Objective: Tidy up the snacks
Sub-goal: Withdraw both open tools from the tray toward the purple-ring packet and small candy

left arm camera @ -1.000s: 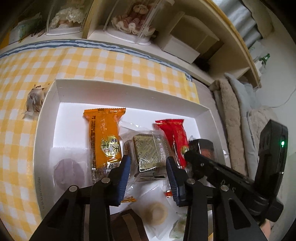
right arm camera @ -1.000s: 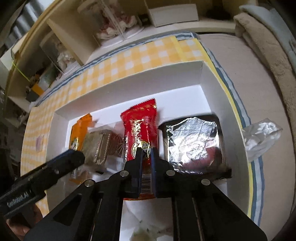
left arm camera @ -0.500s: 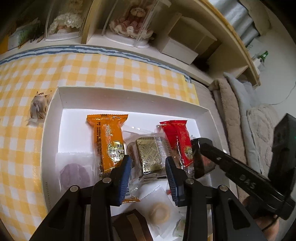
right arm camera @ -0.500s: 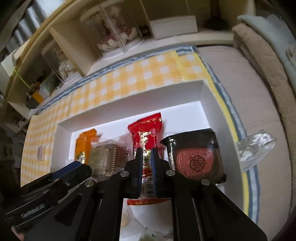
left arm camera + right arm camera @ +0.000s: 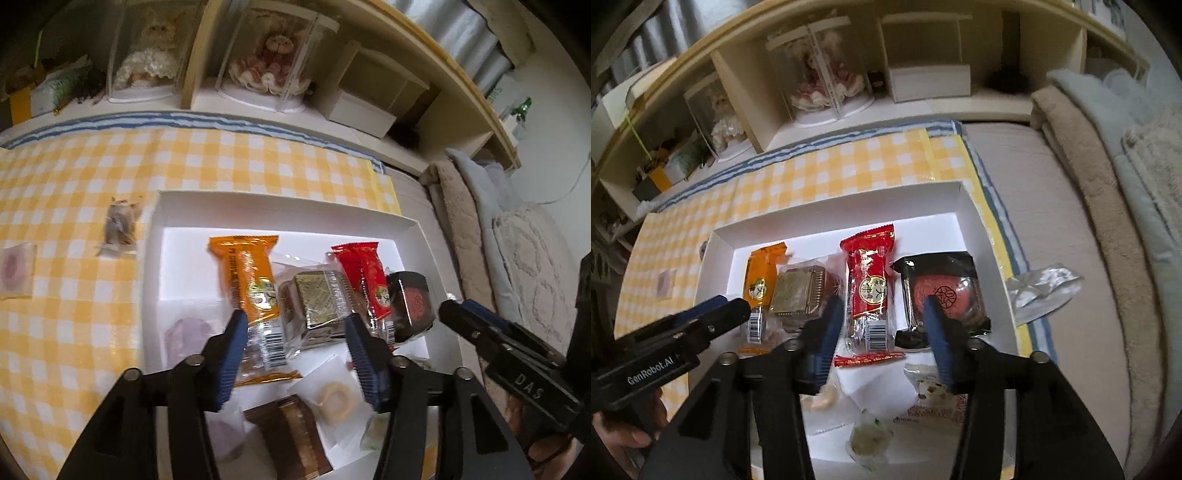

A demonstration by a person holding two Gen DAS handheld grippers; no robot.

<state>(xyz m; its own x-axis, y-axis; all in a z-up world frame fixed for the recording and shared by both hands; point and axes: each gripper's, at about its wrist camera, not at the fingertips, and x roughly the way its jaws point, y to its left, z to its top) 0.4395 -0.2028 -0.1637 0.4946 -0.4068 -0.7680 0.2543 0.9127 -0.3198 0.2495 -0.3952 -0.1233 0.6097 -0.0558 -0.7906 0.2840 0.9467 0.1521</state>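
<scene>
The left gripper (image 5: 295,354) hangs over the white cardboard box (image 5: 284,206), its blue ribbed jaws opening, with nothing pressed between them. Past the gap, at frame centre, lies the gold-foil cake in clear wrap (image 5: 319,299), with the glossy orange packet (image 5: 251,280) beside the left jaw and the red packet (image 5: 365,277) beside the right one.

The right gripper (image 5: 882,332) is likewise opening over the box (image 5: 831,210). The red packet (image 5: 870,280) lies flat just beyond its gap, apparently free of the pads, though blur makes this unsure. The dark wrapper with a round red cake (image 5: 942,291) sits behind the right jaw.

The right wrist view alone shows a crumpled silver wrapper (image 5: 1043,290) outside the box at frame right, on the beige bedding. The left wrist view alone shows a small brownish wrapped snack (image 5: 120,225) and a pale purple one (image 5: 14,267) on the yellow checked cloth (image 5: 74,177) at frame left.
</scene>
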